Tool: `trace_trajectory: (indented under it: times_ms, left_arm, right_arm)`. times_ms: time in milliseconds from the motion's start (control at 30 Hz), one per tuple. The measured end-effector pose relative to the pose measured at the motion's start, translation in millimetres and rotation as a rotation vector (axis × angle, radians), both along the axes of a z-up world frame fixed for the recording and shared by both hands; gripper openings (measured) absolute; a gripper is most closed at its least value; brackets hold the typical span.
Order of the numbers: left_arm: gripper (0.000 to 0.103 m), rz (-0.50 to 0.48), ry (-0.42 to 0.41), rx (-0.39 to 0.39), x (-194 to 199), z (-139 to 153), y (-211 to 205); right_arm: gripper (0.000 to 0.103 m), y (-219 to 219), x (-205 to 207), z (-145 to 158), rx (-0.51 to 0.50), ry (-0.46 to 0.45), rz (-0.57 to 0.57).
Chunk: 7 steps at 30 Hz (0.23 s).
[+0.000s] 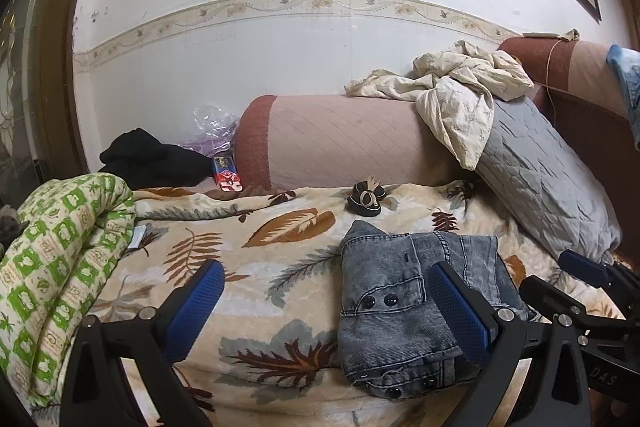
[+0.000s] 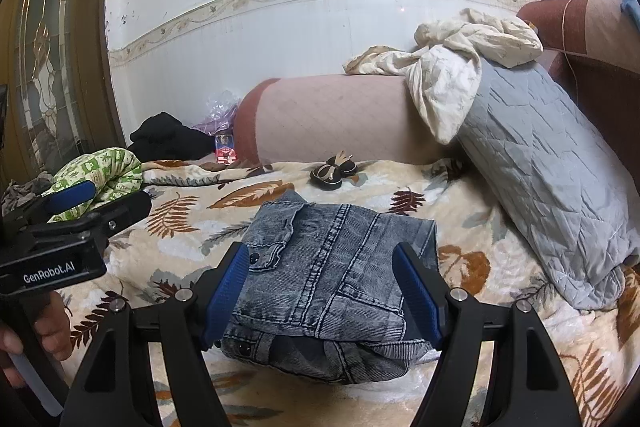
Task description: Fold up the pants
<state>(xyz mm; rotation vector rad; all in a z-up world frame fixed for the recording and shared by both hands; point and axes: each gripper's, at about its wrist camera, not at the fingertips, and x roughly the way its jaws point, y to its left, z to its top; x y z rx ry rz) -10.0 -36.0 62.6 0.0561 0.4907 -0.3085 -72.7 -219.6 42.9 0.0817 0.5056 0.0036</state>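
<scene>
Grey-blue denim pants [image 1: 404, 303] lie folded into a compact bundle on the leaf-print blanket [image 1: 260, 267]; they also show in the right wrist view [image 2: 328, 287]. My left gripper [image 1: 324, 287] is open and empty, its right finger over the pants' right part. My right gripper [image 2: 320, 275] is open and empty, its jaws standing on either side of the bundle, just above it. The right gripper's body [image 1: 580, 291] shows at the right of the left wrist view, and the left gripper's body [image 2: 72, 227] at the left of the right wrist view.
A green-patterned quilt [image 1: 60, 259] lies at the left. A grey quilted pillow [image 2: 552, 179] and cream cloth [image 2: 460, 67] lean at the right. A small dark item [image 2: 334, 171] sits behind the pants. Black clothing [image 1: 152, 159] and a pink bolster [image 1: 340, 143] lie by the wall.
</scene>
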Motion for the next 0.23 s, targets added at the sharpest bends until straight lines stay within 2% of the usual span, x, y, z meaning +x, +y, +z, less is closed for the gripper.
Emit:
trace_trajectory:
  times_ms: [233]
  left_arm:
    - [0.103, -0.012, -0.025, -0.018, -5.1, 2.5, -1.2]
  right_arm:
    - [0.075, 0.7, 0.4, 0.1, -0.001, 0.0, 0.0]
